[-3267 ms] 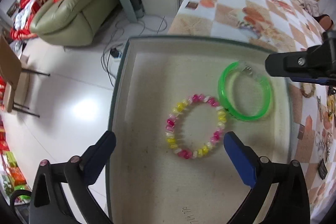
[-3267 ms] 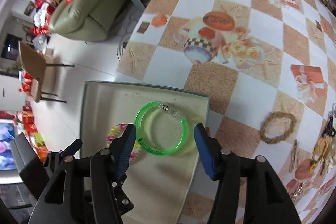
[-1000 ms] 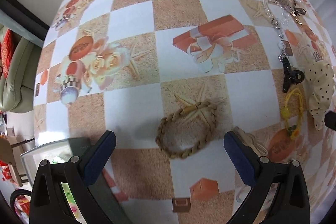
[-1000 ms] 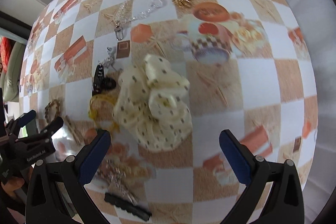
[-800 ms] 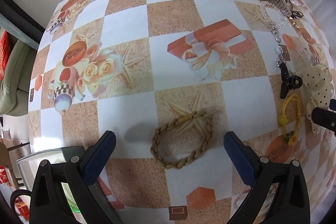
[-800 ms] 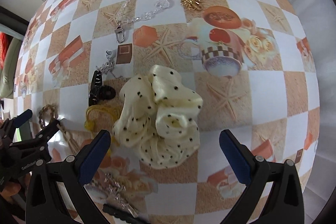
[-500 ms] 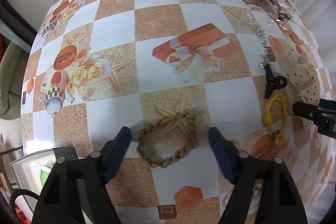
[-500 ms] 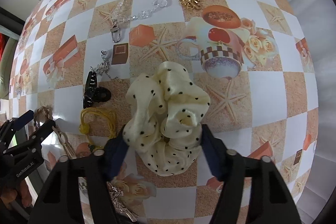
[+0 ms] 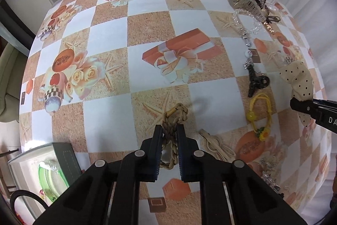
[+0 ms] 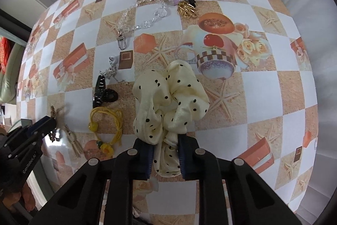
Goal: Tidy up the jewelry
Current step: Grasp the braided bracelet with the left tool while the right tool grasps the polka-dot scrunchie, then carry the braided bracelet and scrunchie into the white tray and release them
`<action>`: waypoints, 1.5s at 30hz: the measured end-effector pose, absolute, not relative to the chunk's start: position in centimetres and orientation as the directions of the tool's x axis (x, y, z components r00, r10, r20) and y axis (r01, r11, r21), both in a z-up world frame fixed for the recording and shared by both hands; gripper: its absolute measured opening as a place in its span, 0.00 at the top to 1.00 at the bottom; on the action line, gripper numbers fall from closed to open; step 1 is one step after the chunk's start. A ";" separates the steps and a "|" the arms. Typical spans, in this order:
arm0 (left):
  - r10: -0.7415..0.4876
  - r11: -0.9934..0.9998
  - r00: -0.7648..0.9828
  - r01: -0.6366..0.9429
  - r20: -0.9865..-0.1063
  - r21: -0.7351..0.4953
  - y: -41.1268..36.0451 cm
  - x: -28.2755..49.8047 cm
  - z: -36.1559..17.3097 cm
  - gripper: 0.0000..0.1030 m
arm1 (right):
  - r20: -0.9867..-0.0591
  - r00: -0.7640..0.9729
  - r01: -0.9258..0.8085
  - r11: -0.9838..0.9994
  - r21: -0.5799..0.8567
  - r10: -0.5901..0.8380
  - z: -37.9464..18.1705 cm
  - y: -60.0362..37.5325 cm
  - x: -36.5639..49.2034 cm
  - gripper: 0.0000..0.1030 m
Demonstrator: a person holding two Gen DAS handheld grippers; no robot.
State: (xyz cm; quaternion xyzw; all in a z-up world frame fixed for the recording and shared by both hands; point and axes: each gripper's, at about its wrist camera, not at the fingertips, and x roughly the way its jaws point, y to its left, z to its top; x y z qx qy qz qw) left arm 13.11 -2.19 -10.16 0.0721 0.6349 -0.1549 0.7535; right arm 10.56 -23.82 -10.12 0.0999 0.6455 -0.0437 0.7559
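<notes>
Both jaw pairs narrowed since a second ago | our left gripper (image 9: 169, 134) closing on braided bracelet (image 9: 174, 119) | our right gripper (image 10: 164, 147) closing on polka-dot scrunchie (image 10: 170, 98)

Even, bright indoor light is falling from above on the tablecloth (image 9: 109, 39), and both views are staying sharp across the middle. A soft shadow is lying just right of the braided bracelet (image 9: 175, 117). Glare is showing on the near-left cloth beside the tray (image 9: 25, 158) and washing out the white wall at far right. The fisheye lenses are bulging the checks outward, and black corners are ringing each view.
</notes>
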 end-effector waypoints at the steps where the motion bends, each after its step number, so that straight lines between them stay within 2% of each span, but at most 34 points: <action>1: -0.148 0.942 0.149 0.322 -0.978 -0.093 -2.2 12.8 -9.8 0.83 | -0.984 0.164 0.197 0.975 0.102 0.070 -9.8 -24.1 10.3 0.79; 9: -0.194 0.943 0.156 0.303 -0.968 -0.140 -1.2 9.7 -7.4 0.83 | -0.982 0.152 0.204 0.968 0.143 0.113 -7.6 -24.5 7.5 0.79; 16: -0.206 0.947 0.171 0.282 -0.964 -0.152 0.8 7.8 -5.9 0.83 | -0.980 0.137 0.199 0.966 0.168 0.142 -7.8 -23.2 5.5 0.79; 26: -0.209 0.967 0.236 0.195 -0.949 -0.165 6.1 5.0 -2.8 0.83 | -0.974 0.145 0.115 0.974 0.194 0.177 -5.4 -18.4 4.5 0.79; 35: -0.156 0.988 0.286 0.053 -0.945 -0.147 12.8 2.1 -1.9 0.83 | -0.967 0.142 -0.046 0.977 0.207 0.212 -3.3 -11.2 5.4 0.79; 45: -0.040 0.982 0.260 -0.169 -0.965 -0.087 21.3 -1.0 -4.5 0.83 | -0.955 0.115 -0.309 0.924 0.227 0.273 -2.0 0.6 8.1 0.79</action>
